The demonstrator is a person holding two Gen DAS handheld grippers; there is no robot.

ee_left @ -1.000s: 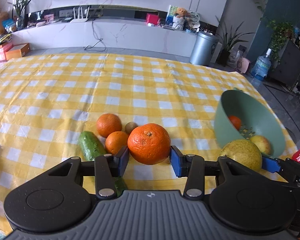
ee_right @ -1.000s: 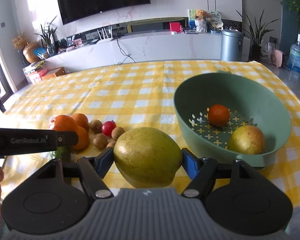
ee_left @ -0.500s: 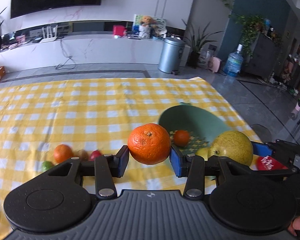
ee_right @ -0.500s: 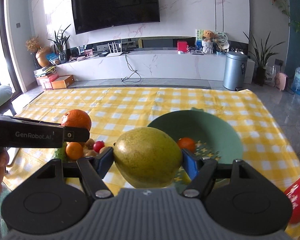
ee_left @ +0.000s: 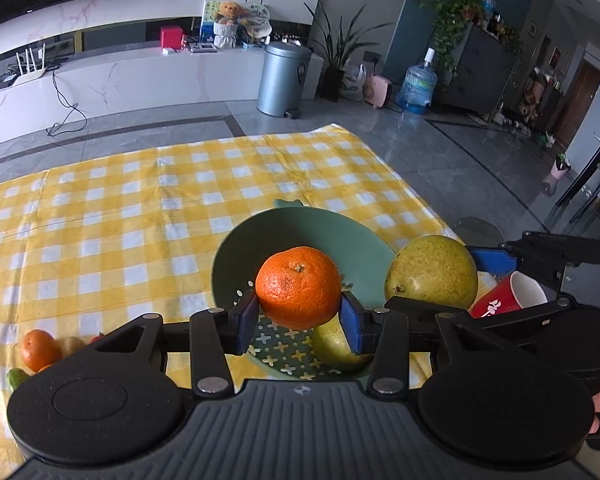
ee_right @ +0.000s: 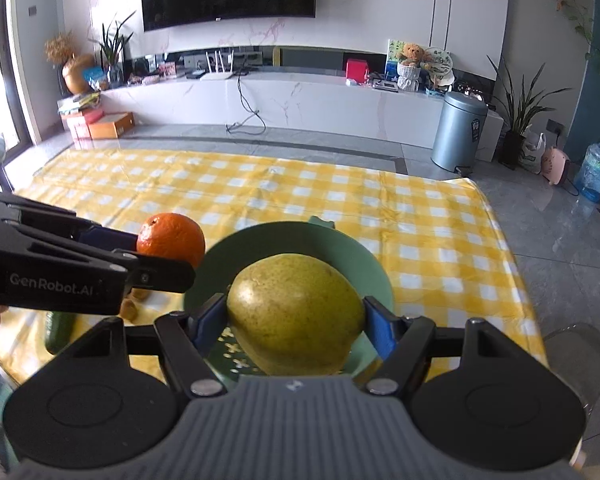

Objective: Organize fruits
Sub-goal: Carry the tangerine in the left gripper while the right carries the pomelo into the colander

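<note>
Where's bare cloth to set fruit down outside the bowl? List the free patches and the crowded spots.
Free: the checked tablecloth beyond the green bowl up to the far edge, and the stretch left of the bowl. Crowded: the near-left corner with the small orange and cucumber; the red cup at the bowl's right.

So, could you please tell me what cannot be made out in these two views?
- Bowl contents: in the left view the orange and left tongs hide most of the floor; in the right view the pear does.
- Second pear in the bowl: half hidden by a tong pad, left view.
- Red cup: partly behind the right tongs.
- Loose fruit: cut by the left tool body.
</note>
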